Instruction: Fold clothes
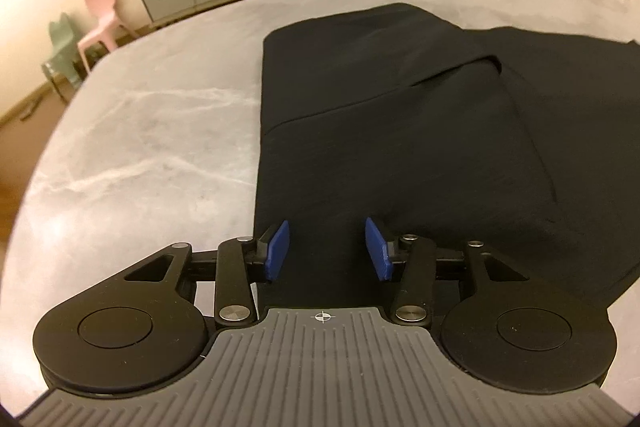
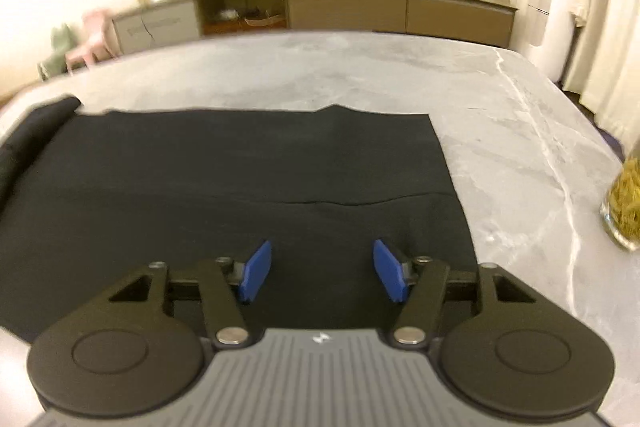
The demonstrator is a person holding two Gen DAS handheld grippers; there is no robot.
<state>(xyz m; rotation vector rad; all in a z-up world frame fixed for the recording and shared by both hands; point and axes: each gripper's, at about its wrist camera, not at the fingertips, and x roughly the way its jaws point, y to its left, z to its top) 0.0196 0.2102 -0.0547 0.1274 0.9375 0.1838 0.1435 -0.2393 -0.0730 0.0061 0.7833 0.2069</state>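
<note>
Black garment [image 1: 400, 131] lies spread flat on the grey marbled table [image 1: 140, 131], partly folded, with one layer lapped over another and a seam line running across it. Left gripper [image 1: 326, 251] hangs just above the cloth's near left edge, its blue pads [image 1: 277, 251] apart with nothing pinched between them. Right gripper [image 2: 322, 271] hovers over the near right part, jaws likewise spread and empty, though this view is somewhat blurred.

black garment [image 1: 400, 131] cut off at right edge; sideboard [image 2: 320, 7] items blurred; glass jar [image 2: 624, 203] cropped
</note>
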